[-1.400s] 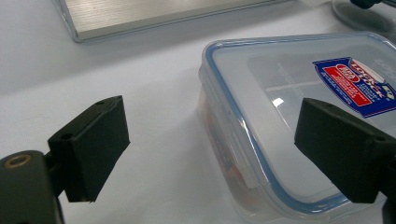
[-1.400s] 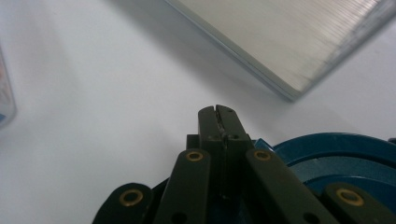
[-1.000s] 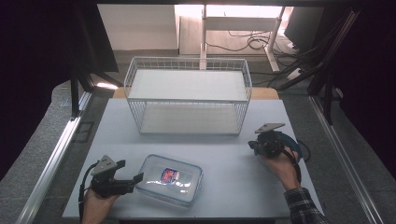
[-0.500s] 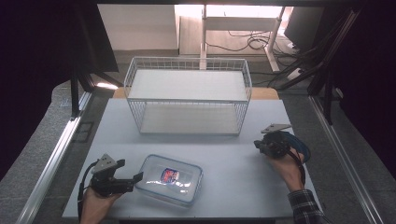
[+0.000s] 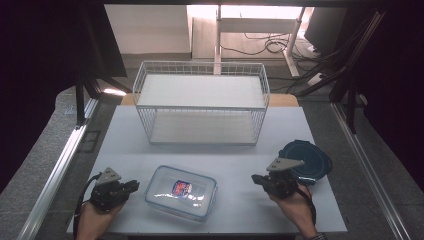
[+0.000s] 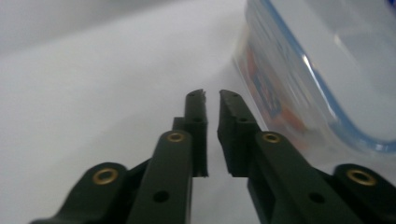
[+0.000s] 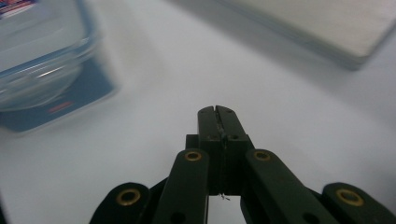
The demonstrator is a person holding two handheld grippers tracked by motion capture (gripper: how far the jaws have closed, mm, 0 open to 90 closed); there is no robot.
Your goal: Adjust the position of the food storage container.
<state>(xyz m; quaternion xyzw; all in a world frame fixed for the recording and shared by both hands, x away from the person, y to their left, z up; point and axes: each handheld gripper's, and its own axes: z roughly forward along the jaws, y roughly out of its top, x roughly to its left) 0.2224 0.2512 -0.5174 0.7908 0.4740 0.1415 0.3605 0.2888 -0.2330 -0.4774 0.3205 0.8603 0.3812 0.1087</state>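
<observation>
A clear lidded food container (image 5: 181, 191) with a blue seal and a small label lies near the table's front edge. Just left of the container, my left gripper (image 5: 134, 186) points at its side, which shows close on the right (image 6: 317, 70). Its jaws (image 6: 211, 93) have just been closing and stand almost together, a thin slit between them and nothing in it. My right gripper (image 5: 255, 177) is to the right of the container, pointing left toward it, apart from it. Its jaws (image 7: 215, 109) are shut and empty, with the container (image 7: 42, 51) ahead at the upper left.
A dark blue round lid or dish (image 5: 307, 159) lies on the white table (image 5: 240, 155) just behind my right hand. A white wire basket shelf (image 5: 200, 102) stands across the back middle. Dark frame posts stand off both sides of the table.
My right gripper has moved left toward the container, uncovering the dark blue round piece behind it. The left gripper's jaws have closed; the left hand stayed in place.
</observation>
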